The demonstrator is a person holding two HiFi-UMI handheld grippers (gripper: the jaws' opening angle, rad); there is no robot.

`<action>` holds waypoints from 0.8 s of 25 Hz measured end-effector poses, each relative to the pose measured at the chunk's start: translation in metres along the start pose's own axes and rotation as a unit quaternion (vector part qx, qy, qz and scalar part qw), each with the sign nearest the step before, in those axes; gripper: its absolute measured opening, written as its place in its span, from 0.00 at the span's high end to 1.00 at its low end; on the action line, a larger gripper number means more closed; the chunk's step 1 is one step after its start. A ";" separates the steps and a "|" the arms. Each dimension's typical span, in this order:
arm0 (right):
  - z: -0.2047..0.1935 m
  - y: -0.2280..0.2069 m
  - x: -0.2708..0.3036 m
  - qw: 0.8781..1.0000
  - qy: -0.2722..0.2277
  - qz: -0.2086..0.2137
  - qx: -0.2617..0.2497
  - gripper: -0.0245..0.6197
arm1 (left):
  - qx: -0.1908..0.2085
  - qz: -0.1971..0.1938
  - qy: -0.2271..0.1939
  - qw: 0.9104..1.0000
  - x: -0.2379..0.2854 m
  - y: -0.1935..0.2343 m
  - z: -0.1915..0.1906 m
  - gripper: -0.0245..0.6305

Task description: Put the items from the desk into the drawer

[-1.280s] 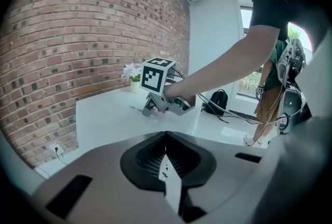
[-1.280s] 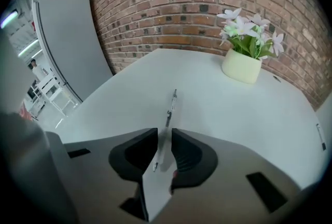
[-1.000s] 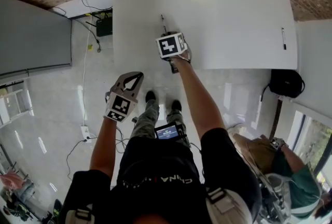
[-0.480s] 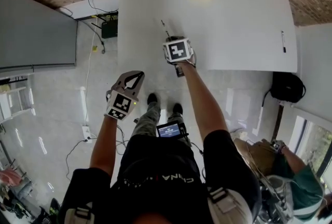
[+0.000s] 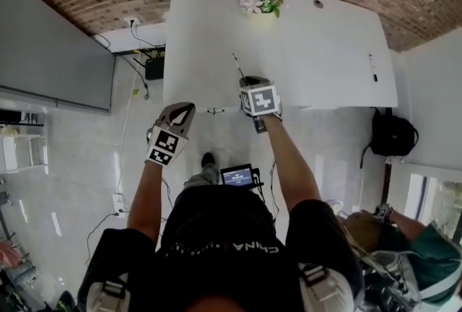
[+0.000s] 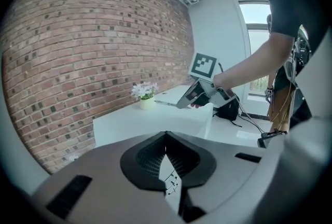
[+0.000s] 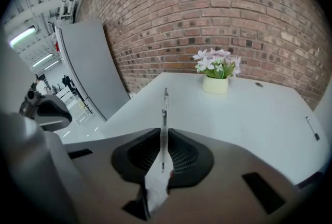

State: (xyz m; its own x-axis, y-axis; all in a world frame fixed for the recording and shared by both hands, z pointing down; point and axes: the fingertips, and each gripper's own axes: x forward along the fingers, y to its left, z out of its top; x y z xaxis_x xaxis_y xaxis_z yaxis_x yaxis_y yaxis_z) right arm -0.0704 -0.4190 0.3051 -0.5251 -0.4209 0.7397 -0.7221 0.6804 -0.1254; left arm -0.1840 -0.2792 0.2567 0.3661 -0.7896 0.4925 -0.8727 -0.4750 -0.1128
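Right gripper [image 7: 164,134]: fingers clamped on pen [image 7: 165,99], this side of flowerpot [image 7: 216,84]; carry level to drawer. Left gripper [image 6: 166,139]: fingers together, empty.

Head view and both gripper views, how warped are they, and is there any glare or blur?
Head view: strong fisheye, the desk edges bow, and the glossy floor carries pale reflections. Left gripper view: dark round vignette, the window blown out white. Right gripper view: the brick wall curves, and the pen in the right gripper reads sharp while the corners go black.
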 end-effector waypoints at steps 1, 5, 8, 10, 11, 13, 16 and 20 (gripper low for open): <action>-0.003 -0.002 -0.012 1.000 -0.006 0.001 -0.006 0.88 | 0.000 0.004 -0.001 1.000 -0.002 -0.004 0.003 0.94; -0.026 0.003 -0.058 0.999 -0.026 0.013 -0.039 0.88 | -0.005 0.016 -0.002 1.000 -0.012 -0.026 0.008 0.95; -0.048 0.011 -0.087 0.997 -0.036 0.034 -0.056 0.88 | -0.006 0.022 0.002 1.000 -0.017 -0.044 0.007 0.95; -0.062 0.010 -0.105 0.996 -0.045 0.032 -0.072 0.88 | -0.005 0.021 0.003 1.000 -0.018 -0.058 0.008 0.95; -0.069 0.009 -0.113 0.995 -0.049 0.032 -0.079 0.88 | -0.004 0.021 0.003 1.000 -0.018 -0.065 0.009 0.94; -0.082 0.010 -0.125 0.994 -0.052 0.036 -0.088 0.88 | -0.004 0.020 0.002 1.000 -0.018 -0.079 0.011 0.95; -0.096 0.010 -0.138 0.993 -0.053 0.043 -0.101 0.88 | 0.000 0.021 0.001 1.000 -0.020 -0.098 0.015 0.95; -0.103 0.016 -0.150 0.991 -0.060 0.057 -0.107 0.88 | -0.002 0.033 0.004 0.999 -0.031 -0.115 0.014 0.95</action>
State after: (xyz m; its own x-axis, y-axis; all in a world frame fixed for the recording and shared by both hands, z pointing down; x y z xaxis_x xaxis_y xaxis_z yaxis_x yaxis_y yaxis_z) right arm 0.0431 -0.2836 0.2600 -0.6570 -0.3944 0.6425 -0.5504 0.8333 -0.0514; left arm -0.0901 -0.2054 0.2424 0.3043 -0.8159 0.4917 -0.8964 -0.4199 -0.1419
